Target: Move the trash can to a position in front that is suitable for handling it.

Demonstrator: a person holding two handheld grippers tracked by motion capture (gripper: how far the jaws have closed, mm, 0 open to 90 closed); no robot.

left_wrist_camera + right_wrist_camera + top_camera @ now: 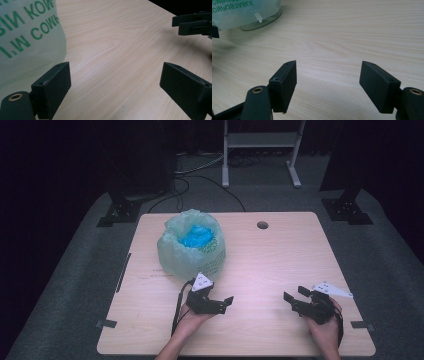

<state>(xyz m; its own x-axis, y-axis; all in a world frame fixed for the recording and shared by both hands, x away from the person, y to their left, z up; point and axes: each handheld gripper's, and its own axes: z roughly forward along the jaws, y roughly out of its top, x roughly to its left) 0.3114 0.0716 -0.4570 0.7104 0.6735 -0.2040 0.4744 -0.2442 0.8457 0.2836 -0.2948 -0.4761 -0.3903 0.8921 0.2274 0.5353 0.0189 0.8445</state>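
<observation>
Grippers first, since they sit nearest to us: our left gripper (223, 303) rests low over the front of the table (280, 265), just in front of the bag, and its jaws stand wide apart with nothing but bare wood between them, as the left gripper view makes plain. Our right gripper (295, 296) lies toward the front right corner, well apart from the bag, jaws likewise spread and empty, pointing across the board toward the other hand. Farther on, at the left half of the table, stands the pale green bag (191, 247), a thin plastic liner with green lettering, its mouth open upward and its rim loosely ruffled; in the right gripper view its foot seems to sit on a clear round base, though we cannot tell what that base is. Inside the bag lies something bright blue (196, 237), crumpled, too small for us to name. We judge that nothing has been seized yet and that we are at the approach. Next, we think, the left gripper must rise to the near rim and pinch the thin film without pushing the bag over, while the right comes across to take the opposite edge.
</observation>
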